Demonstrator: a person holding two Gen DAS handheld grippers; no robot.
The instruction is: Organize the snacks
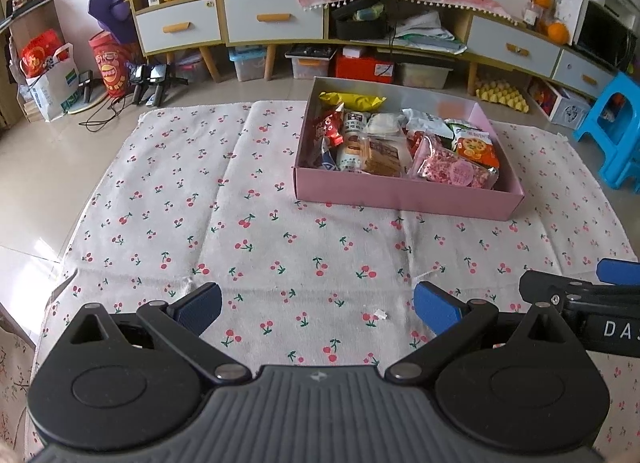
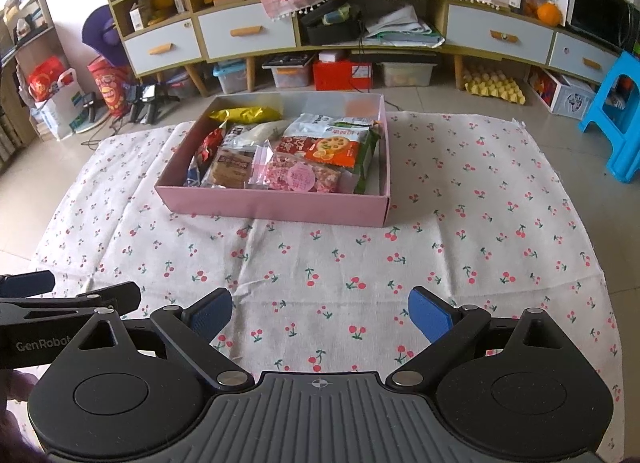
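Snacks sit packed in the pink box (image 1: 404, 193) on the cherry-print cloth (image 1: 248, 223) spread over the floor. Inside: yellow packet (image 1: 352, 100) at the far wall, brown biscuit pack (image 2: 232, 169), pink nougat bag (image 2: 298, 177) at the near wall, orange-and-green cracker bag (image 2: 332, 149). Left gripper (image 1: 318, 309) spread wide, empty, hovering over bare cloth near the box. Right gripper (image 2: 320, 313) also wide, empty, just beside the left one. Cabinet (image 2: 248, 37) behind.
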